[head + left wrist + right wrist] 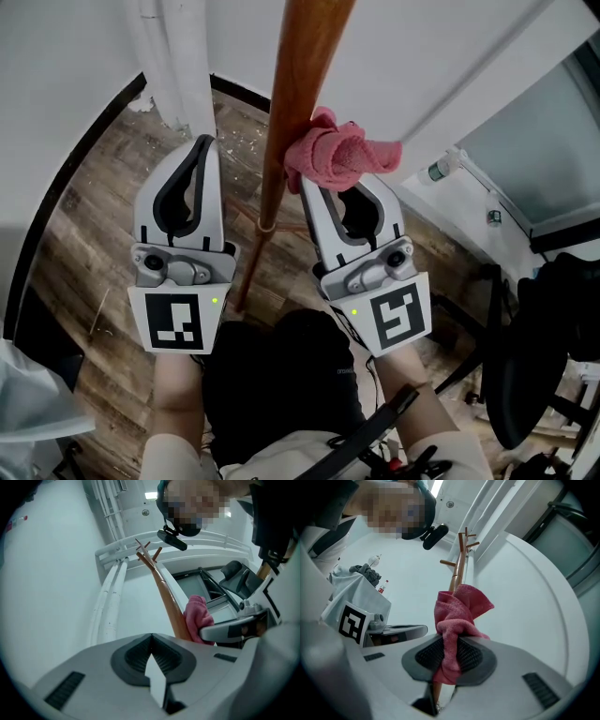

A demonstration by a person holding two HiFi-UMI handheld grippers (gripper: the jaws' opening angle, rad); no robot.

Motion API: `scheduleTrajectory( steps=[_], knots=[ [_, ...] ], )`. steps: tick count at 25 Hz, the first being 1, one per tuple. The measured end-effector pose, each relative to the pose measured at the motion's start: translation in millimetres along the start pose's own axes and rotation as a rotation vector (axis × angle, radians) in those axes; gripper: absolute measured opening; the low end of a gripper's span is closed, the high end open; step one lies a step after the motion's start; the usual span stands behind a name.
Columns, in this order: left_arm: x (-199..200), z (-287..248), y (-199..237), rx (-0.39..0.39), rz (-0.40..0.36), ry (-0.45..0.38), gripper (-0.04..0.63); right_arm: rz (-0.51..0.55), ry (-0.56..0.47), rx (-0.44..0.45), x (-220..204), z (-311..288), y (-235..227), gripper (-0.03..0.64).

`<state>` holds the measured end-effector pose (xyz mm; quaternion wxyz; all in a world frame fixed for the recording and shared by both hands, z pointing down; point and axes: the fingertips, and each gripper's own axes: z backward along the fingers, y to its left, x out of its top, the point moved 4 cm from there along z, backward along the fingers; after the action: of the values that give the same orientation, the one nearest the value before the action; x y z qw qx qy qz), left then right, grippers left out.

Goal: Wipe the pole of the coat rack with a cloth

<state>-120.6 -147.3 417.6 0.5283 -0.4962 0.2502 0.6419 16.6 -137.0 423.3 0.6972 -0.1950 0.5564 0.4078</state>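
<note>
Mid-wipe: the right gripper's jaws clamp the cloth against the pole; the next move is probably a slide along the pole. The left gripper's jaws are closed and empty.

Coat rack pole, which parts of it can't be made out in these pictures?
- Top of the pole: head view, cut off by the upper edge.
- Stretch behind the cloth: right gripper view, covered by the cloth.
- Foot: head view, runs behind the person's dark clothing.
</note>
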Motion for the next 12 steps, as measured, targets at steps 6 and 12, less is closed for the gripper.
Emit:
scheduleTrajectory(
  steps=[6, 12],
  knots=[
    [-15, 6, -2, -0.017, 0.032, 0.052, 0.014, -0.008, 0.047, -0.004, -18, 5, 4, 0.072],
    [-29, 10, -8, -0.039, 0.038, 0.09, 0.014, -0.013, 0.094, -0.008, -36, 7, 7, 0.074]
  ],
)
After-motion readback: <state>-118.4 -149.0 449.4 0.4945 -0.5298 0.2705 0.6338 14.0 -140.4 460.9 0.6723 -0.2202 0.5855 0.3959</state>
